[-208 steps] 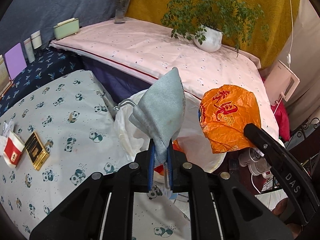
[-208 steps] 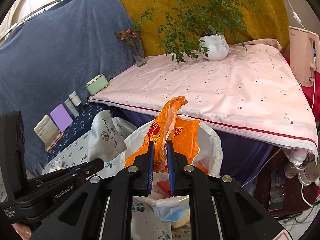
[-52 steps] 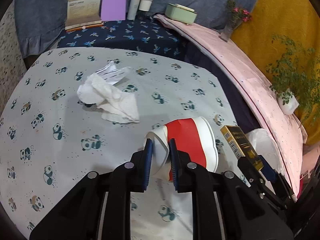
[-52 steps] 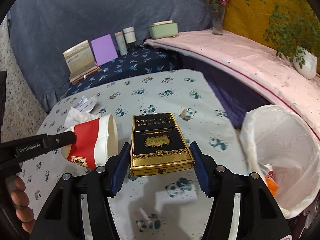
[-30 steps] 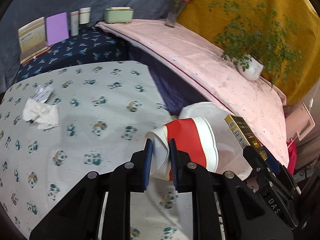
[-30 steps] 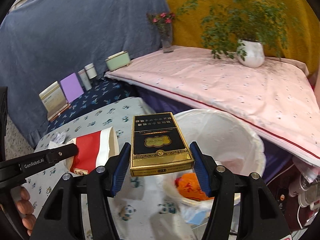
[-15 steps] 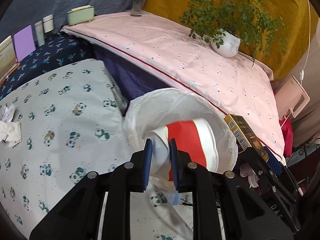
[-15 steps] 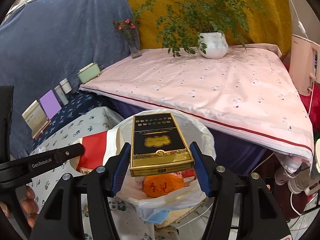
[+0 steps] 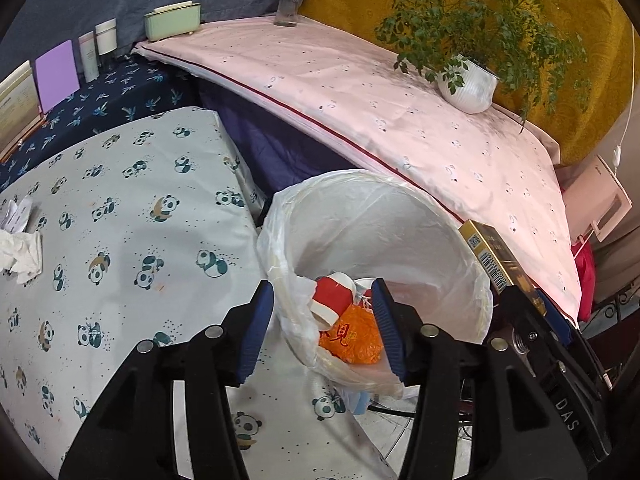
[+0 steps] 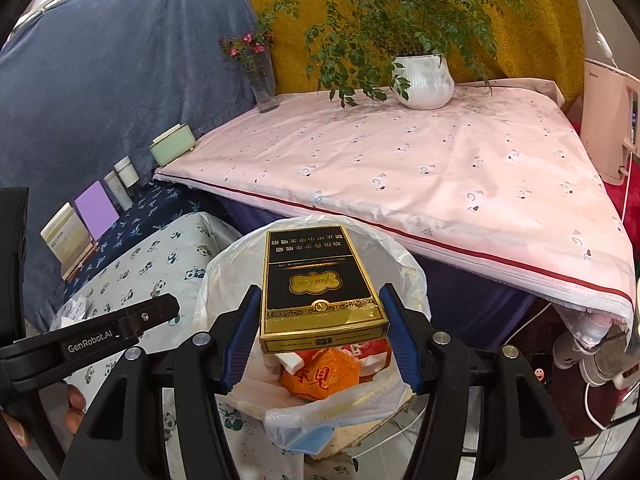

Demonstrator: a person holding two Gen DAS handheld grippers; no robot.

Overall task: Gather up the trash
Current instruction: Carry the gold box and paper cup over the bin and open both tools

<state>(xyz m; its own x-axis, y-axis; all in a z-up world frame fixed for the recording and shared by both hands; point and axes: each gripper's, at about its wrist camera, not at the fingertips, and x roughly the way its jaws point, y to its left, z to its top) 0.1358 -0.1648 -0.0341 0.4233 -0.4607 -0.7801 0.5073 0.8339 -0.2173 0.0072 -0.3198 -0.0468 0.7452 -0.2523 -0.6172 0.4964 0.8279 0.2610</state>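
Cup (image 9: 334, 294) sits binned under the just-opened, empty left gripper (image 9: 322, 330) — right gripper (image 10: 320, 334) clamps the cigarette box (image 10: 318, 280) above the bin (image 9: 420, 216); tissues (image 9: 20, 250) remain.

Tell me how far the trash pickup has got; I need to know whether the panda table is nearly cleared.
Done: the red-and-white cup and orange bag lie in the lined bin; the left gripper, jaws just opened, holds nothing. In hand: the right gripper clamps the black-and-gold box above the bin. Left: crumpled tissues on the panda cloth.
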